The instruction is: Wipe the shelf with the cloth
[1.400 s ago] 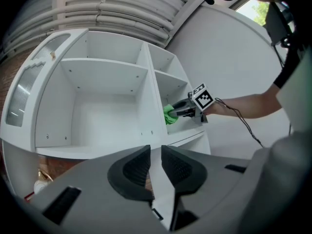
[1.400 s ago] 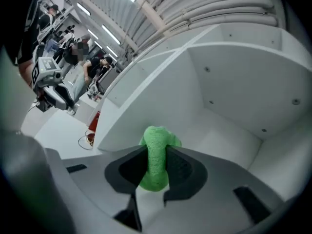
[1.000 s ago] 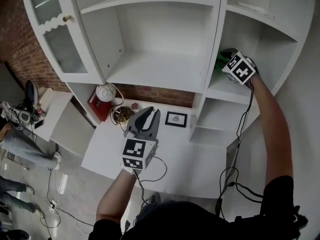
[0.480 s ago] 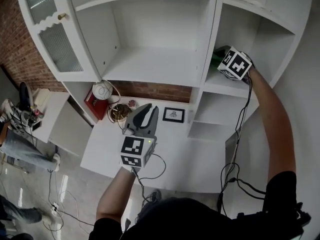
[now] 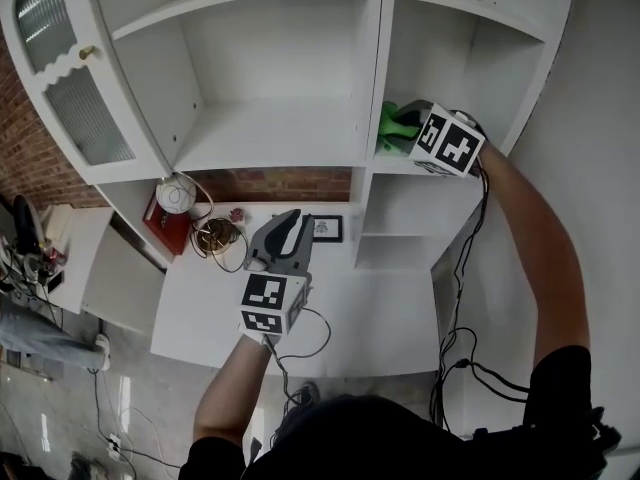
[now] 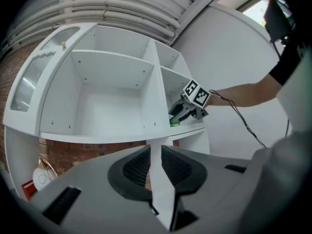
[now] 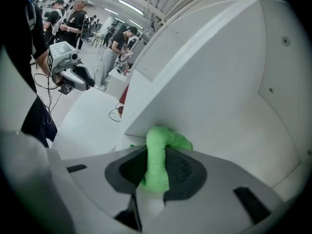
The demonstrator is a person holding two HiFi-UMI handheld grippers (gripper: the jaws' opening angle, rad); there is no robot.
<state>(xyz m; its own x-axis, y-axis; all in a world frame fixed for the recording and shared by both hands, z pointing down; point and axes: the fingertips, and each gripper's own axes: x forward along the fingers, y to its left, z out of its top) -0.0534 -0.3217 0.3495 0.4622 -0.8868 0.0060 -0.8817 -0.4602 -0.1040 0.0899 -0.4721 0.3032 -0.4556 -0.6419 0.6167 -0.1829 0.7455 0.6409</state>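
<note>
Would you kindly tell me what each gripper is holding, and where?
Right gripper pinches the green cloth at a bunched fold; left gripper holds nothing.

No legible text, labels or numbers anywhere.

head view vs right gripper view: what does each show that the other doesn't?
Head view only: the framed picture on the counter, the glass cabinet door, the person's right arm. Right gripper view only: the right gripper shut on the green cloth, people in the room behind. Both: the cloth, the shelf, the left gripper.
</note>
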